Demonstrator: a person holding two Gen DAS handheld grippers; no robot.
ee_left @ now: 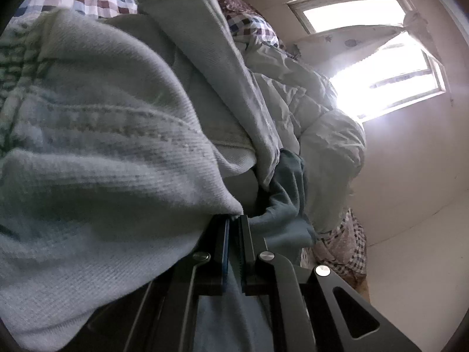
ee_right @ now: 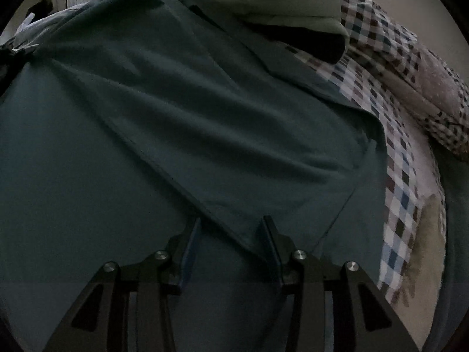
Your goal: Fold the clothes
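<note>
A pale grey-white ribbed garment (ee_left: 96, 152) is showing beside a dark teal shirt (ee_right: 164, 111). The bedsheet (ee_right: 392, 158) is showing white, blue and maroon checks. Black fingers (ee_right: 190, 246) are carrying blue pads.

No readable text, labels, brands, numbers or signs are seen in either wrist view. Nothing is printed on the fabrics or on the gripper hardware, as far as can be resolved.
</note>
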